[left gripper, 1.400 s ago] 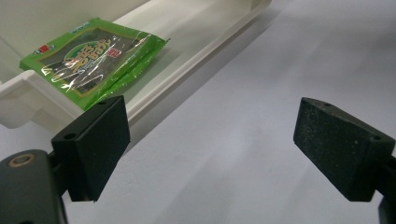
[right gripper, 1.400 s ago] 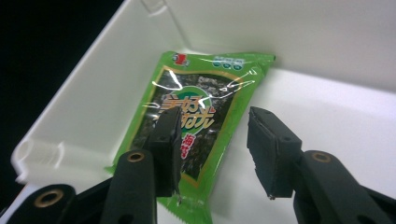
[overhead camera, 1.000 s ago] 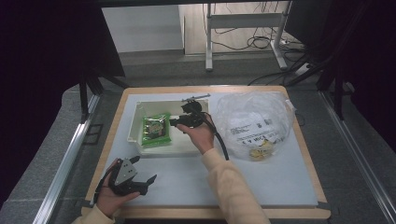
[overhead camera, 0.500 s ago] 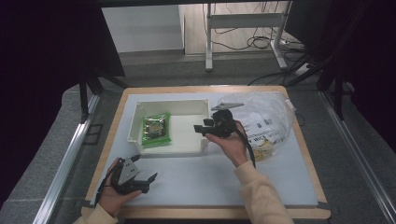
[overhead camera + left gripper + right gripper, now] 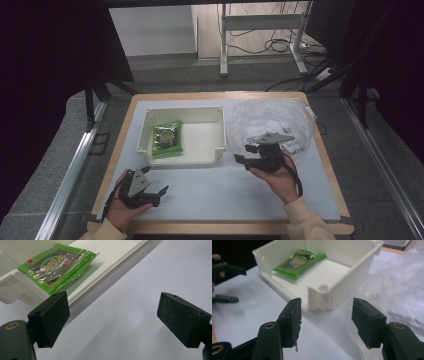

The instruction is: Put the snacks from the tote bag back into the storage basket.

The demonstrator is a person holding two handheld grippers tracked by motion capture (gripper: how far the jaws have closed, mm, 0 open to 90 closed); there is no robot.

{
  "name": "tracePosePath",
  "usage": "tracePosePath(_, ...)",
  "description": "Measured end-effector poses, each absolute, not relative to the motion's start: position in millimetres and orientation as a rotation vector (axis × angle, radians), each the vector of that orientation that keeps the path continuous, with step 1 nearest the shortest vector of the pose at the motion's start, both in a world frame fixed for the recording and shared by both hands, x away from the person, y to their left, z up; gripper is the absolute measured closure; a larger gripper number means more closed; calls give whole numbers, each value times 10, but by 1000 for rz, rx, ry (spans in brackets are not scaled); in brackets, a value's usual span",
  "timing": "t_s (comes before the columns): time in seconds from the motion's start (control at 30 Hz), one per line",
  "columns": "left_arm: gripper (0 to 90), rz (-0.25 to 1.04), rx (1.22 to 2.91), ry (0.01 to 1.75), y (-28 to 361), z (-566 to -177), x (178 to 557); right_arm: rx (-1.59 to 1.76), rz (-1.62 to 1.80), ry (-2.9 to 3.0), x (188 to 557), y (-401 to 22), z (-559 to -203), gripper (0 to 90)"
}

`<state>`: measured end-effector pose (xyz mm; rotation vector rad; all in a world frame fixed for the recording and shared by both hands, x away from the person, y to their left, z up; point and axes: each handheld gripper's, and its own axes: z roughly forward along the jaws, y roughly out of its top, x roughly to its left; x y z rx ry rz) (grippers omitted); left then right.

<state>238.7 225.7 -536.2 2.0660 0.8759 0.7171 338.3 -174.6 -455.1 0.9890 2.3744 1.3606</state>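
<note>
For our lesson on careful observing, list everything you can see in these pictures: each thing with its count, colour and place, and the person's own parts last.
Table: one, pale top with a wooden edge, centre of the high view.
Bin: one, white, open-topped, on the table's left half.
Snack packet: one, green, lying flat inside the bin at its left side.
Plastic bag: one, clear, crumpled, on the table right of the bin, with printed items inside.
Metal frame: one, white, on the floor beyond the table, among cables.
Left gripper: one, black, near the table's front left edge, fingers open, nothing between them.
Right gripper: one, black, in front of the bag, fingers apart, having just been opening, nothing between them.
Hands: two, one holding each gripper.
</note>
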Motion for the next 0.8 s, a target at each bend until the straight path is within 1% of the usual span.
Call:
tracePosePath(0.3, 109, 720, 2054, 870, 2284, -5338, 2370, 1010, 1314, 2364, 3163, -1990, -4811, 413)
tracePosePath(0.8, 108, 705, 2040, 870, 2290, -5331, 2383, 1014, 1299, 2363, 3147, -1996, -4874, 396)
